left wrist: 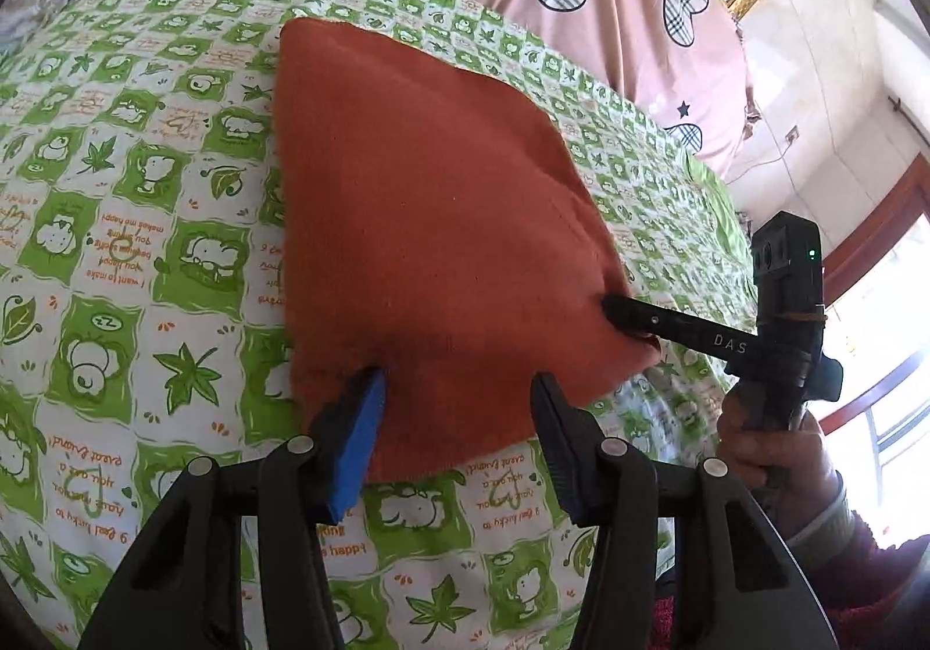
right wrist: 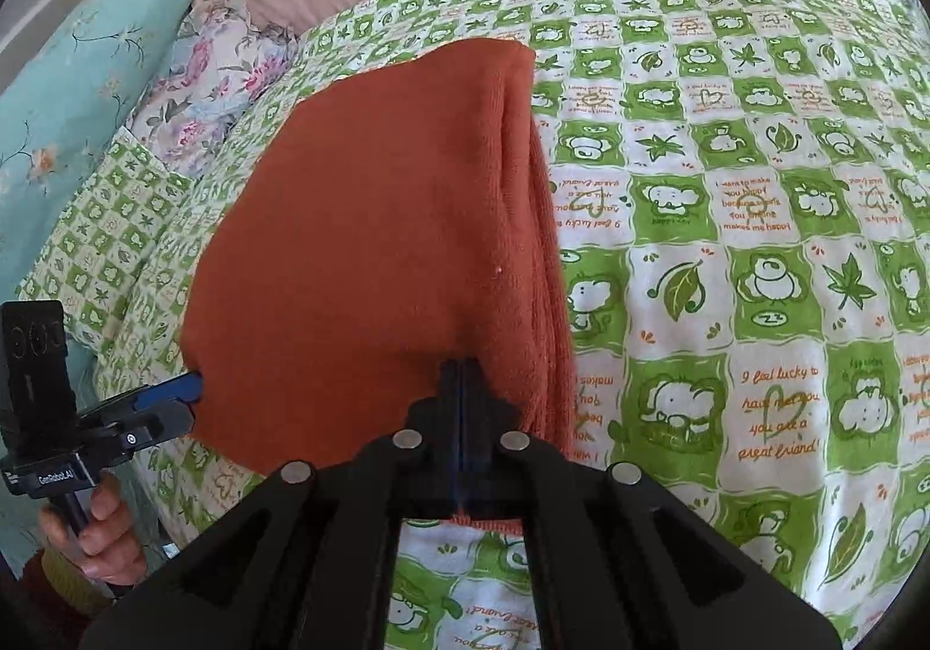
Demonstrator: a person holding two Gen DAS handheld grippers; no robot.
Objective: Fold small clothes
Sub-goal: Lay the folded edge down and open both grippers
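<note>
A folded rust-orange knit garment lies on the green-and-white patterned sheet; it also shows in the right wrist view. My left gripper is open, its fingers spread over the garment's near edge, one blue pad showing. My right gripper is shut on the garment's near right corner. It shows from the side in the left wrist view, and the left gripper shows at the garment's left corner in the right wrist view.
A pink duvet with plaid hearts lies beyond the sheet. Floral pillows and a teal pillow sit at the far left in the right wrist view. A window is at the right.
</note>
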